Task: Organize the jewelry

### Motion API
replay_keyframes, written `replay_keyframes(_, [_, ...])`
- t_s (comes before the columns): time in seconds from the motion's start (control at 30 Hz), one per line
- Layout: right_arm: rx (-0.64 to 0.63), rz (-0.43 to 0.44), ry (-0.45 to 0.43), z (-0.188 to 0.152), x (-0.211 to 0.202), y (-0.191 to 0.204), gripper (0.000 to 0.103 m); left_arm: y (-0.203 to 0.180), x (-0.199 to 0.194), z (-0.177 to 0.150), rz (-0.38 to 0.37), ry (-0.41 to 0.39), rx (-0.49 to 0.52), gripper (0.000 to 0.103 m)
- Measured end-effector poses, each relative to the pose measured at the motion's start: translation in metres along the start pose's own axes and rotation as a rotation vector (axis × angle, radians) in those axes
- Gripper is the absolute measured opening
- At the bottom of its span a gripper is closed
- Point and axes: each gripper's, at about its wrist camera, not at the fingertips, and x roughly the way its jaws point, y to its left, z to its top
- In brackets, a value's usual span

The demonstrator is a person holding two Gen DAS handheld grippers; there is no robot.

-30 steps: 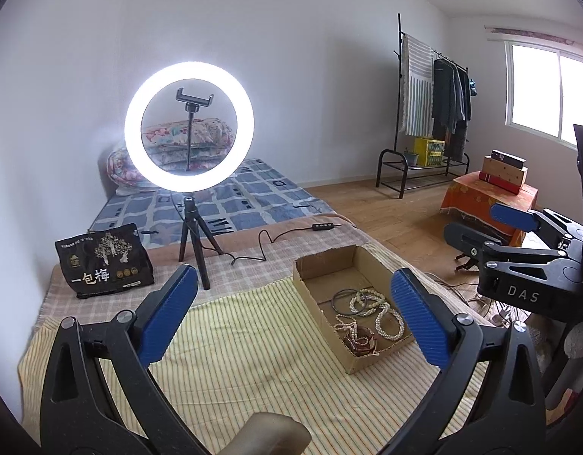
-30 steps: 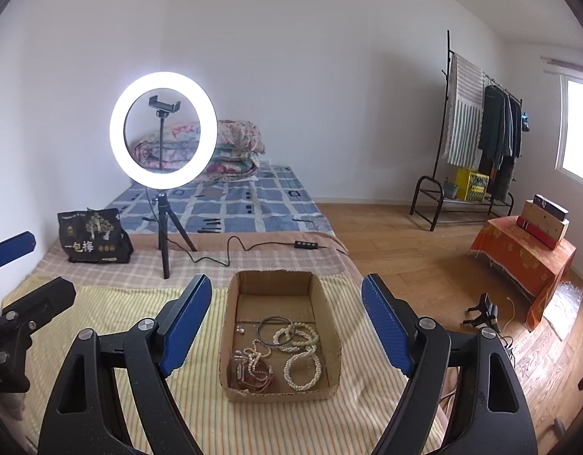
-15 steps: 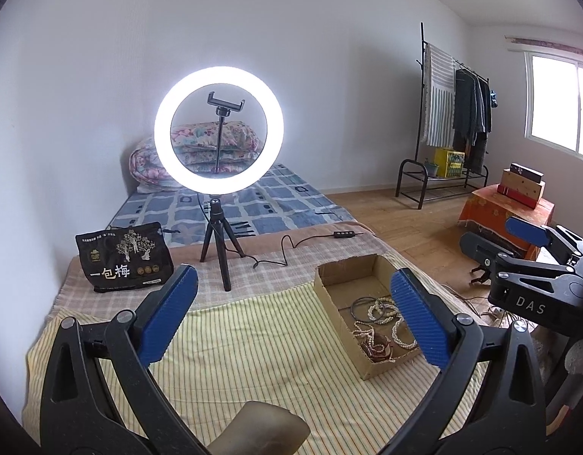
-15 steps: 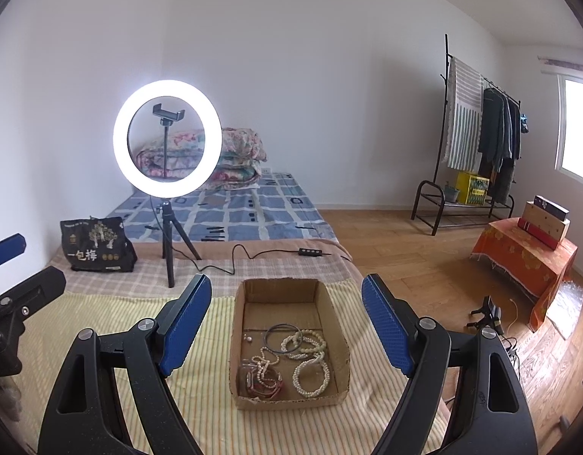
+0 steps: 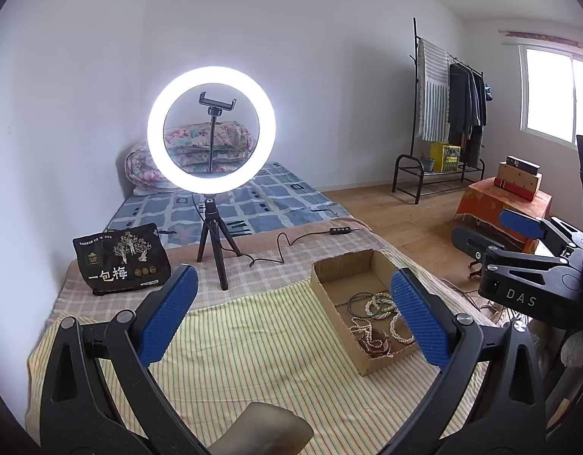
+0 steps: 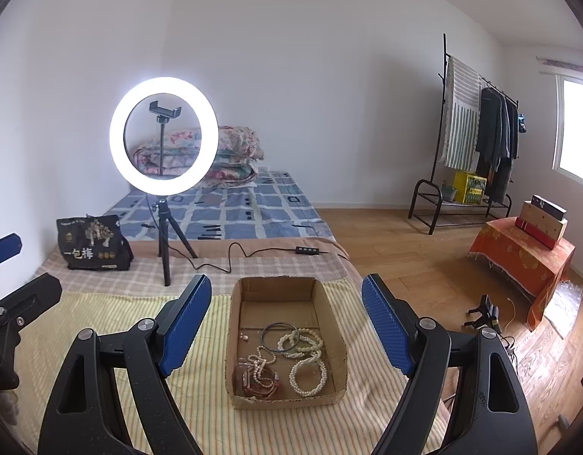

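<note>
Jewelry point(image 6: 287, 356) is lying tangled in a shallow cardboard box point(image 6: 340, 345) on the striped yellow bedspread point(image 6: 211, 409).
Pearl strands, a thin dark bangle and a reddish piece are sitting toward the box's near end. Behind the box, a lit ring light point(image 6: 163, 135) is standing on a small tripod, a black printed bag point(image 6: 92, 244) to its left. Both the left hand-held gripper point(image 5: 293, 314) and right hand-held gripper point(image 6: 285, 328) are hanging released, blue ribbed pads apart, grasping nothing.
</note>
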Motion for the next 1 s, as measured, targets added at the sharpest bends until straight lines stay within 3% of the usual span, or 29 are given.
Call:
replay_keyframes(0.53, [-0.007,-0.002,0.019,-0.002,0.002,-0.001,0.082,-0.01,0.003,0.0,-0.038,0.027,0.006,0.103])
replay_keyframes(1.0, [-0.01,0.001,0.046,-0.004,0.007,0.0,0.082,-0.015,0.002,-0.002,-0.026,0.029,0.033,0.103])
